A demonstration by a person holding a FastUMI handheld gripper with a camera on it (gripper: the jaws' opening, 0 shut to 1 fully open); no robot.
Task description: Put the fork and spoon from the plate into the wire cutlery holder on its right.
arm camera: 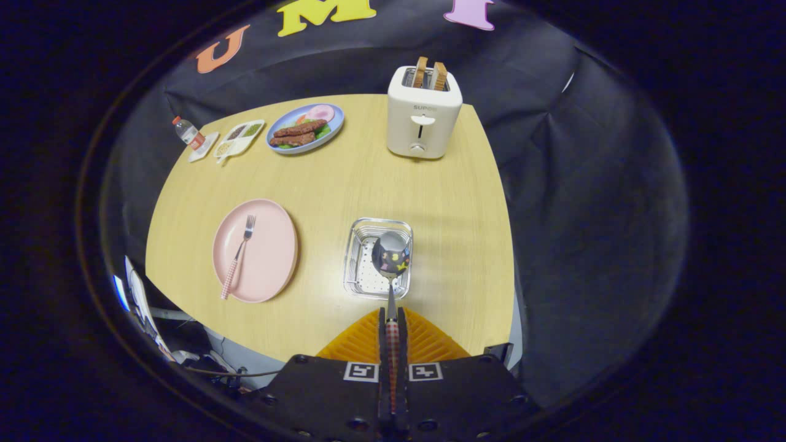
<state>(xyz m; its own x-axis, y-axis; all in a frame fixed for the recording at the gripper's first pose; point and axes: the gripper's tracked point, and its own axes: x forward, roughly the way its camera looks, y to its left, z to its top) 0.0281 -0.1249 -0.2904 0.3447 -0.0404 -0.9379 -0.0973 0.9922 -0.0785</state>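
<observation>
Gripper [392, 319] clamps the spoon [391, 258] by its handle, bowl hanging over the wire cutlery holder [362, 245]. Fork [238, 258] lies on the plate [270, 245], left of the holder. Released off-centre, the spoon may hit the rim and fall onto the counter [368, 178].

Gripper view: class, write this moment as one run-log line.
gripper: shut on spoon handle | spoon bowl: over wire cutlery holder | fork: on pink plate | step: spoon not released
</observation>
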